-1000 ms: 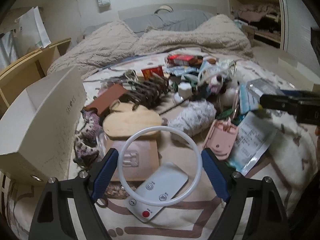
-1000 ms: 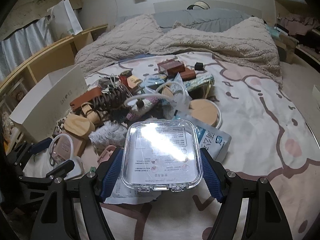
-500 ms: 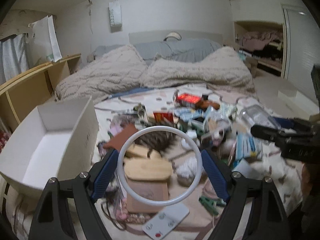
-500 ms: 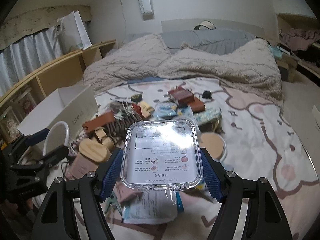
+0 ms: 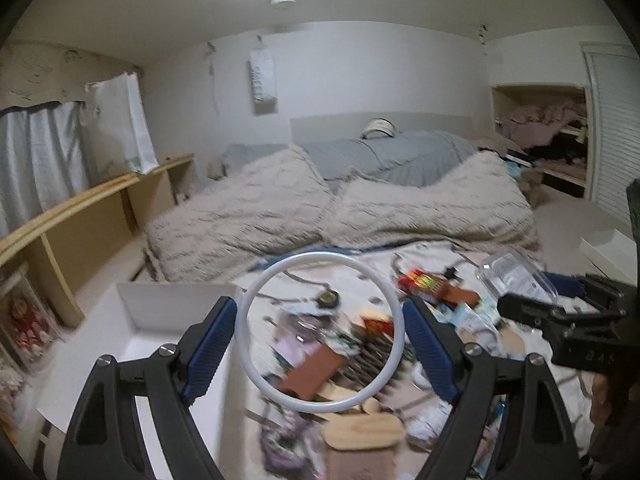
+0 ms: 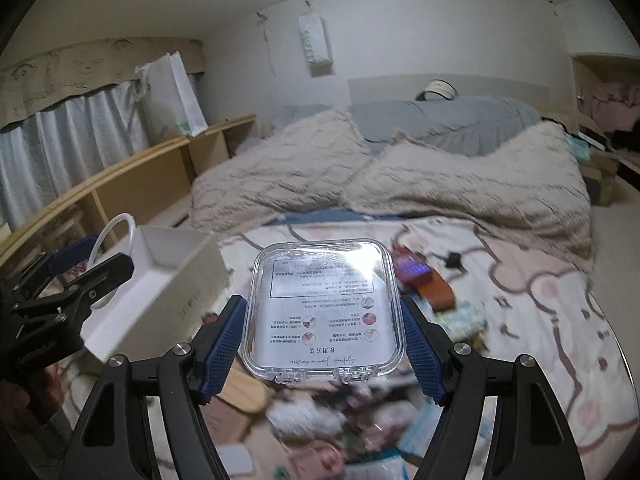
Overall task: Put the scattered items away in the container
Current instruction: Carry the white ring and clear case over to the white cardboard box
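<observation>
Left gripper [image 5: 318, 338] clamping white ring [image 5: 256, 378], white box [image 5: 132, 344] to its left, right gripper [image 6: 322, 344] clamping clear plastic case [image 6: 324, 308] above the clutter.

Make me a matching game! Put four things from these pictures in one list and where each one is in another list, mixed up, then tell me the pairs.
Things:
1. white ring
2. clear plastic case
3. white box
4. grey pillow

Places:
A. at the head of the bed
B. between the left tongs
C. open, at the bed's left edge
D. between the right tongs

Pairs: 1-B, 2-D, 3-C, 4-A
</observation>
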Demonstrator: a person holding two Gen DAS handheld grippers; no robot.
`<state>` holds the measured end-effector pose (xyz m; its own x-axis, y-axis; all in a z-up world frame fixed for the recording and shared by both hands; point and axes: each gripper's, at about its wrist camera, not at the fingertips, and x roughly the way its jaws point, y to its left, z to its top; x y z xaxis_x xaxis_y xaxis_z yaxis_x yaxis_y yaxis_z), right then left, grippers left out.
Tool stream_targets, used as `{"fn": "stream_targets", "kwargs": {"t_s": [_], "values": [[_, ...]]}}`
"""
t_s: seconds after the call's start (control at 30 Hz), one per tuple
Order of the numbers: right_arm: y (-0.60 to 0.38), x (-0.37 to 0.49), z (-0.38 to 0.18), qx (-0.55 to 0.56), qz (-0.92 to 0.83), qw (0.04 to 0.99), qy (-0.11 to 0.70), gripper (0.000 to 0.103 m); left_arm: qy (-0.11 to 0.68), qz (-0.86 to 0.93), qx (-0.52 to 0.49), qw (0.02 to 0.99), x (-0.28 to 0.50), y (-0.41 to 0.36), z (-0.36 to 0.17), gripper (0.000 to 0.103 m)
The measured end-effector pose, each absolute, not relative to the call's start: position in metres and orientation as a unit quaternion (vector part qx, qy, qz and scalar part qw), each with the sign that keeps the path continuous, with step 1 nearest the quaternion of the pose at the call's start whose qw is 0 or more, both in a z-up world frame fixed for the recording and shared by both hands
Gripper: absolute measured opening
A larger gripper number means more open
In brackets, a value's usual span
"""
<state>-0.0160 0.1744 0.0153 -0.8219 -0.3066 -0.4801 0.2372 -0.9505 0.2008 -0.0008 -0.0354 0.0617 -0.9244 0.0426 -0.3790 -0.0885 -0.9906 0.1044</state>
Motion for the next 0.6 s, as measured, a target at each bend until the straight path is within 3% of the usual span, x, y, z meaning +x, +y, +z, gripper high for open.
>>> {"fn": "stream_targets", "kwargs": {"t_s": [0.3,0.6], "values": [[0.127,-0.042,0.042,0.252,-0.947,0.190,-0.062,0.076,0.047,0.986,-0.158,-0.020,-0.013,-0.091,0.089,0.085],[0.079,-0.066,0.049,0.272,-0.932,0.232,-0.066,0.076,0.045,0.971,-0.205,-0.118,-0.031,-0.165,0.059,0.085]]}}
